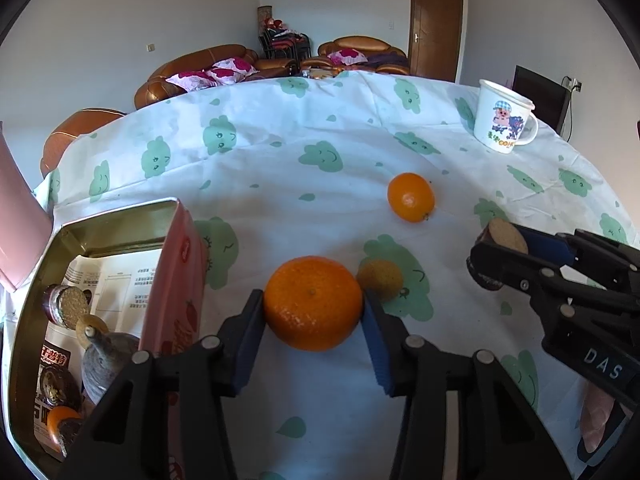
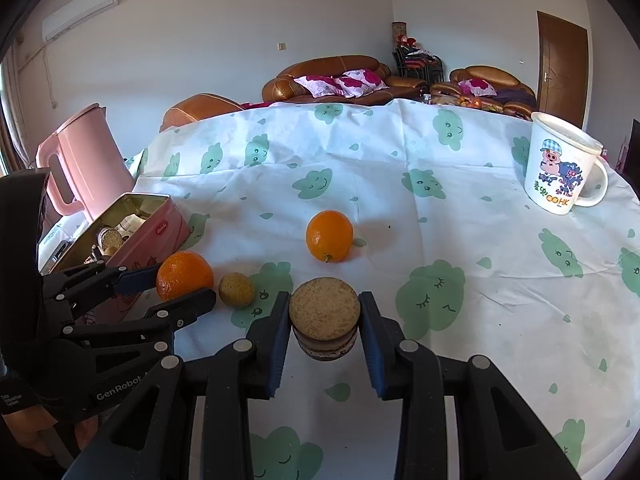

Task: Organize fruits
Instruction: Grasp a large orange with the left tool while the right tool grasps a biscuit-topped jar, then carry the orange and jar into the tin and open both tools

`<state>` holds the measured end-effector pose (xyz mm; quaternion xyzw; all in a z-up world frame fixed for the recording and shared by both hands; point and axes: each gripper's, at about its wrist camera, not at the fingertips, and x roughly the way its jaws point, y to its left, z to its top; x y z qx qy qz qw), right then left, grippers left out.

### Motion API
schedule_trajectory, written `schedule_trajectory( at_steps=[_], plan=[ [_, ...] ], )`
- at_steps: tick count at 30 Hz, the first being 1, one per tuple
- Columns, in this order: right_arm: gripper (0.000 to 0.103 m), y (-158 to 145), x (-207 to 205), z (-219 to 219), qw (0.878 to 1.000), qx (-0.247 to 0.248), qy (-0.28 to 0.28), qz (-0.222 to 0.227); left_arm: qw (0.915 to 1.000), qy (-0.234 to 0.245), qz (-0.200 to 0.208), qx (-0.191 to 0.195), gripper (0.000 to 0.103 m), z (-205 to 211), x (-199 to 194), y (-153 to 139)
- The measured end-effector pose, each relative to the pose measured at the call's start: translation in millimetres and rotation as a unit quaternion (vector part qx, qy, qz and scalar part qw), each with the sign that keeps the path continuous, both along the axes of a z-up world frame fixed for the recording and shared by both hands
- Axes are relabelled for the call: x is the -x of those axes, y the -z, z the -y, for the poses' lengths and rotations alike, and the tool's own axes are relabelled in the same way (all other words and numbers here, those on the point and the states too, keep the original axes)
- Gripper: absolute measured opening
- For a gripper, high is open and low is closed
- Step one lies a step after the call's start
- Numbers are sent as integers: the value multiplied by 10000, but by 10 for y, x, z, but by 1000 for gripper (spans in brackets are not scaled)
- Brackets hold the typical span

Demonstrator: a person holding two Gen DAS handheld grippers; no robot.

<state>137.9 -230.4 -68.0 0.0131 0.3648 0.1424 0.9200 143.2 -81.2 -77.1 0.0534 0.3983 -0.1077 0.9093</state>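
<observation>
My left gripper [image 1: 313, 308] is shut on a large orange [image 1: 313, 303], just right of the open pink tin box [image 1: 176, 280]; both also show in the right wrist view, the gripper [image 2: 182, 286] and the orange [image 2: 184, 275]. My right gripper [image 2: 324, 312] is shut on a dark round fruit with a tan cut face [image 2: 324, 309], held above the cloth; it shows in the left wrist view [image 1: 506, 236]. A small yellow fruit [image 1: 380, 279] lies beside the large orange. A smaller orange [image 1: 411, 197] lies farther back.
The tin box [image 2: 132, 236] holds several fruits and a paper leaflet [image 1: 116, 284]. A pink kettle [image 2: 84, 160] stands behind it. A white cartoon mug [image 2: 560, 164] stands at the far right. The table [image 2: 400, 168] has a white cloth with green clouds.
</observation>
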Motion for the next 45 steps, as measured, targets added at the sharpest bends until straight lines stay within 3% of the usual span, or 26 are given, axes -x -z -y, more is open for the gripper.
schedule_trajectory(
  at_steps=[9,30,45],
  plan=[
    [35,-63,101,14,9995,-105,-105,269,9987,-106,443,250,49,-102,114,-129],
    [35,-156,199,54,9974,-279,-98,662,9941,-307,993,320,49,-177,265,-242],
    [35,-267,415,22,9913,-167,-140,1295,9851,-510,1622,249,49,-212,465,-357]
  ],
)
